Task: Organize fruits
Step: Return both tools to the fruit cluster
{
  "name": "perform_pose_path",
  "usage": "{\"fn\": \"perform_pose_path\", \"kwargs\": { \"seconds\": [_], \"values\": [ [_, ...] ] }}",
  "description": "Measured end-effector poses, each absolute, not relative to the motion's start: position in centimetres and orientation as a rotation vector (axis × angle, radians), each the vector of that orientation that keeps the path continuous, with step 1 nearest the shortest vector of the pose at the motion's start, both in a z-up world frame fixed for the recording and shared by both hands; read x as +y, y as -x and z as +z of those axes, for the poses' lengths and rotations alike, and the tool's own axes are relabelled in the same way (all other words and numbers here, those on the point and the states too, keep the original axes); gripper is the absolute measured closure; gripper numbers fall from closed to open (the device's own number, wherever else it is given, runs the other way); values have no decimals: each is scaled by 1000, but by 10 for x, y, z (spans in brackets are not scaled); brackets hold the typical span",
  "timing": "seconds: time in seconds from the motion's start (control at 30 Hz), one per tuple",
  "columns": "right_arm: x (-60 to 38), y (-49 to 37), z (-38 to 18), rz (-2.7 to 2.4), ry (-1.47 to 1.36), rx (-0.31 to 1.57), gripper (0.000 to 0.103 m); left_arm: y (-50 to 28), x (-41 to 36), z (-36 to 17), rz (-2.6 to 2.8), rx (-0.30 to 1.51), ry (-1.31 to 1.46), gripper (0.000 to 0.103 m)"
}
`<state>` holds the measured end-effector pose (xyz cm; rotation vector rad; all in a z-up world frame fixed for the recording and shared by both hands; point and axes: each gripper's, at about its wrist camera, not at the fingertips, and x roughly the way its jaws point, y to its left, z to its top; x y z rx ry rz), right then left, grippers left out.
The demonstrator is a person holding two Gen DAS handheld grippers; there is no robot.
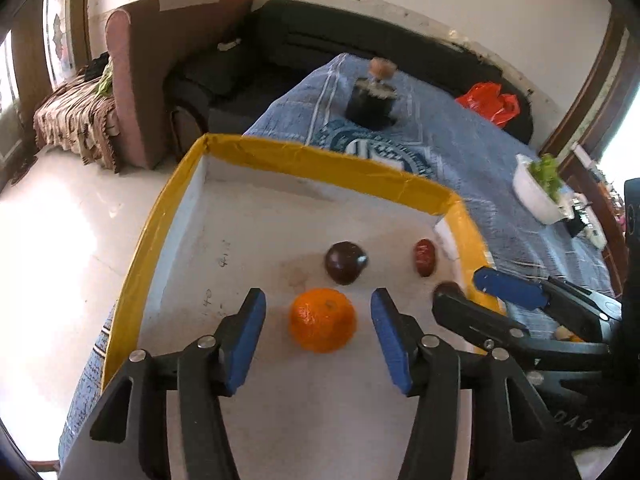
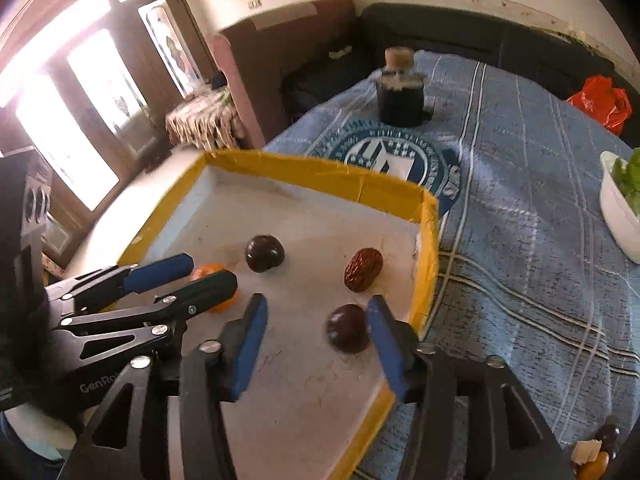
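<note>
orange (image 1: 322, 319) between parted left tongs (image 1: 318, 306), plum (image 2: 347, 328) between parted right tongs (image 2: 318, 312)

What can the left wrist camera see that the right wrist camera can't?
Only the left view shows the whole orange, sitting free between the open left tool. Only the right view shows the bright windows and the dark fruit between the open right tool. Both show the yellow-edged tray, the wrinkled red fruit, another dark round fruit and the blue cloth.
</note>
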<state>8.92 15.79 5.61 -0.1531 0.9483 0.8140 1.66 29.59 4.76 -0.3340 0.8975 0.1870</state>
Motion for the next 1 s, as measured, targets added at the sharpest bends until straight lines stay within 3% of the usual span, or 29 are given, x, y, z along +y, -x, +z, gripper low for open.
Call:
{"fn": "perform_pose_path", "kwargs": {
  "seconds": [0.13,0.23,0.33,0.5,0.63,1.0],
  "values": [
    [132,-62,90,750,212,789,26,-1,282,67,126,821,342,42],
    [103,-27,122,664,270,599,7,16,270,86,21,733,389,34],
    [73,0,145,596,279,476,0,35,258,102,-63,649,439,25],
    [21,22,158,420,251,359,0,54,228,119,-187,573,485,22],
    [-26,19,152,397,160,421,0,61,199,127,-239,547,478,22],
    [-131,11,122,451,-41,492,21,76,84,105,-189,489,235,22]
  ]
}}
